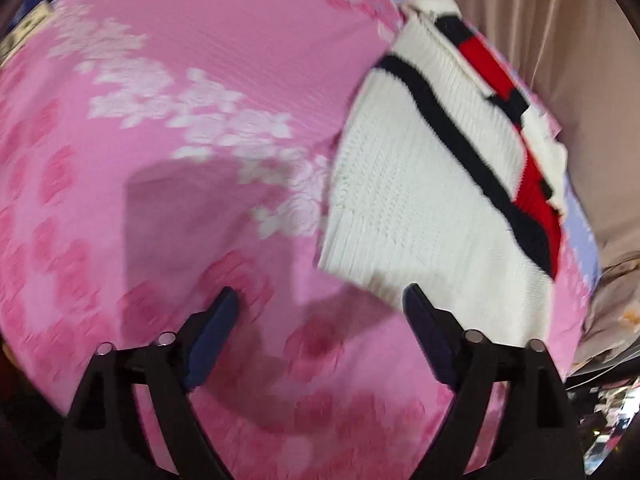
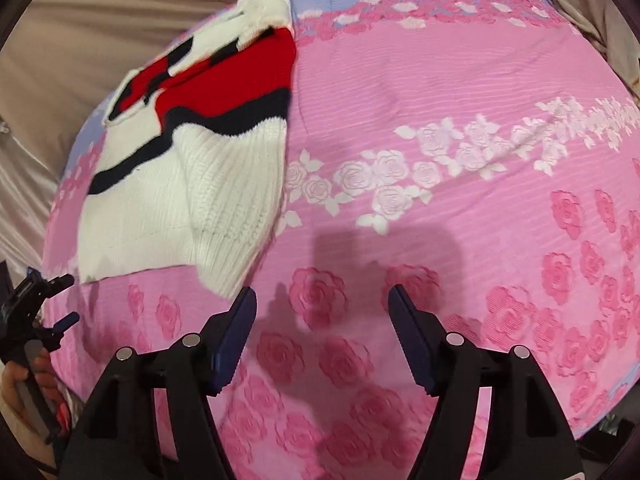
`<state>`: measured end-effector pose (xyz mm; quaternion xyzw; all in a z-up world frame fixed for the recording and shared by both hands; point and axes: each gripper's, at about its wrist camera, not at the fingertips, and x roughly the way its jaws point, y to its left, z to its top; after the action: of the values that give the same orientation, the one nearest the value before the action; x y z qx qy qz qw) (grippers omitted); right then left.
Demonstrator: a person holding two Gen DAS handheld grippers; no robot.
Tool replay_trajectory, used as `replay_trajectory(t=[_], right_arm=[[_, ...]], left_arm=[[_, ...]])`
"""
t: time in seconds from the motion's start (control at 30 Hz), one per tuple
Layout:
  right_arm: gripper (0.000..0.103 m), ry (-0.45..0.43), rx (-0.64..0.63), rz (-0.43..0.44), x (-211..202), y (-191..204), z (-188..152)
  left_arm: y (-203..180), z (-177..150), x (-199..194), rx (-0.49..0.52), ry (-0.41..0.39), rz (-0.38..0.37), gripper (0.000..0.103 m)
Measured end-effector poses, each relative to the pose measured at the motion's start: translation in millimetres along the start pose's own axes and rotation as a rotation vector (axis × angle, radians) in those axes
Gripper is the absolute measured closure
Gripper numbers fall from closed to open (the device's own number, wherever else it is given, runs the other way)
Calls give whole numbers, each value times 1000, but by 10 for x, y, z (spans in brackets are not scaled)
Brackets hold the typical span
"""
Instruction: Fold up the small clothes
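Knit sweater (image 2: 188, 168) lay partly folded on bed (image 2: 440, 80), far left. Left tool (image 1: 320, 304) and right tool (image 2: 322, 300) both spread, empty. Likely soft, floppy, grippy; pinch ribbed hem corners.

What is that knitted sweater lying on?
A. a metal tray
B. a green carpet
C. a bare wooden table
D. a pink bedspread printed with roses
D: the white, red and navy sweater lies flat on a pink bedspread patterned with roses, both open grippers clear of it.
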<state>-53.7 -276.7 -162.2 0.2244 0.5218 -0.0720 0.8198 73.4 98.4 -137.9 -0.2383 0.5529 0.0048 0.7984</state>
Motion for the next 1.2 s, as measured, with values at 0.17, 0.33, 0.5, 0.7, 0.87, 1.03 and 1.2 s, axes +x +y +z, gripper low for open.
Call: replay_trajectory(t=[0.17, 0.33, 0.5, 0.7, 0.87, 1.03, 1.2], right_arm=[[32, -7, -3, -4, 213, 261, 148], [76, -14, -9, 29, 294, 429, 345], [99, -80, -38, 52, 50, 441, 407], [100, -115, -132, 73, -456, 196, 181], [100, 16, -233, 59, -663, -34, -303], [100, 185, -313, 107, -919, -198, -825], [100, -106, -224, 213, -1268, 21, 96]], left_arm=[[-339, 132, 131, 150, 4, 41, 13], [-350, 347, 113, 122, 109, -112, 93], [-401, 390, -269, 145, 29, -159, 94], [-290, 33, -725, 170, 39, -137, 95], [-15, -561, -974, 218, 160, -77, 95], [260, -1001, -1303, 185, 269, -28, 95], [-149, -205, -1422, 194, 87, -147, 95]])
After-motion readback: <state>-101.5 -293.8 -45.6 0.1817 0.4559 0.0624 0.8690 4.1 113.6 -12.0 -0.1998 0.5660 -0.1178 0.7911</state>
